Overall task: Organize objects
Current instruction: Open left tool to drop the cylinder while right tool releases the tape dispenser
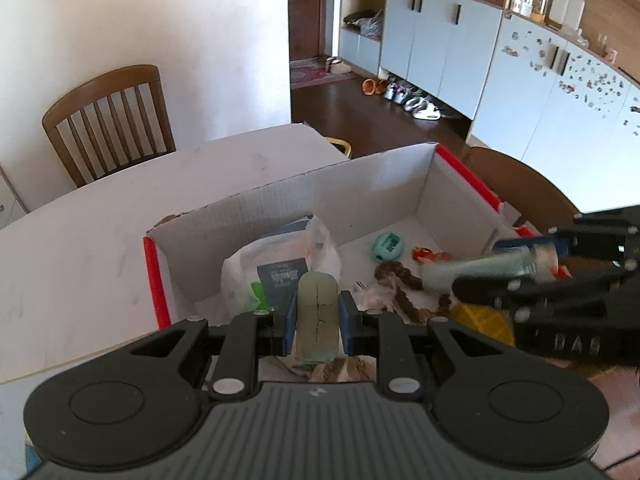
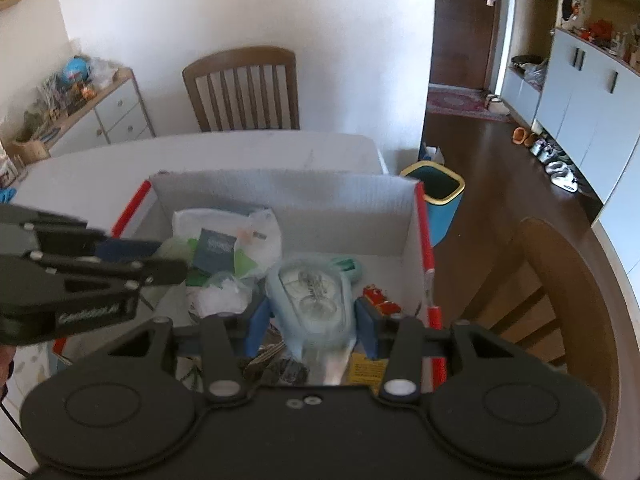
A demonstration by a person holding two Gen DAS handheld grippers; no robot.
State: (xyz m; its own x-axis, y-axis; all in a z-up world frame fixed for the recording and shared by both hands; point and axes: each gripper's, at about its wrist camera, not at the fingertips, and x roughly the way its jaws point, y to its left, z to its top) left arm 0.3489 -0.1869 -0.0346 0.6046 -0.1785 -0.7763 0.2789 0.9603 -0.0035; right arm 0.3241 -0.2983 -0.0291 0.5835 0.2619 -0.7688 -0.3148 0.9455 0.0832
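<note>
In the left wrist view the left gripper (image 1: 318, 316) sits low at centre frame, its blue pads pressed against both sides of a pale green block (image 1: 317, 314) that stands upright between them and shows a dark crack down its face. Behind it, filling the middle of the frame, is an open white box (image 1: 340, 196) with red edges, resting on a white table (image 1: 100, 220). Inside the box, left of centre, lies a plastic bag (image 1: 280, 260) with a dark blue card against it; further right are a teal toy (image 1: 388, 246), a small red toy (image 1: 430, 255) and a brown rope (image 1: 400, 284) on the box floor. At the right edge of that frame the right gripper (image 1: 528, 260) reaches in sideways, clamped on a pale blue bottle (image 1: 480, 270), which is blurred. In the right wrist view the right gripper (image 2: 311, 318) is at centre, pads closed against the bottle (image 2: 310, 300), held over the near half of the box (image 2: 280, 196); the bottle's clear end faces the camera. The left gripper (image 2: 132, 256) enters from the left edge over the bag (image 2: 224, 236). A wooden chair (image 2: 244, 84) stands beyond the table in the upper centre, and a blue bin (image 2: 438, 196) sits on the floor right of the box.
</note>
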